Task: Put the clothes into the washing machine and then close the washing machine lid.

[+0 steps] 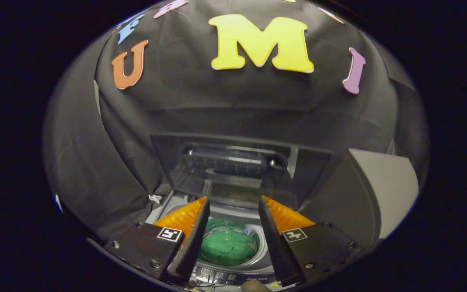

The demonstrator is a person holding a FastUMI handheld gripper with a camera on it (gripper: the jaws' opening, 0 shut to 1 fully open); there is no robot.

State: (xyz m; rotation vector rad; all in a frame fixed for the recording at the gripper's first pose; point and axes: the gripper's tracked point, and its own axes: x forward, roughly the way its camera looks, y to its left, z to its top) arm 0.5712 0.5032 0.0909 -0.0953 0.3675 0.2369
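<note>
A green garment (228,244) lies down in the drum of the top-loading washing machine (233,275), seen below and between my fingers. The dark glass lid (233,170) stands raised, open, just beyond the fingertips against the booth wall. My gripper (233,207) hovers above the drum opening, open, with nothing between its orange-backed black fingers (195,235).
A grey box-like object (375,194) stands to the right of the machine, close to the right finger. Black cloth walls close in behind and to the left. The machine's control panel (221,278) runs along the near rim under the fingers.
</note>
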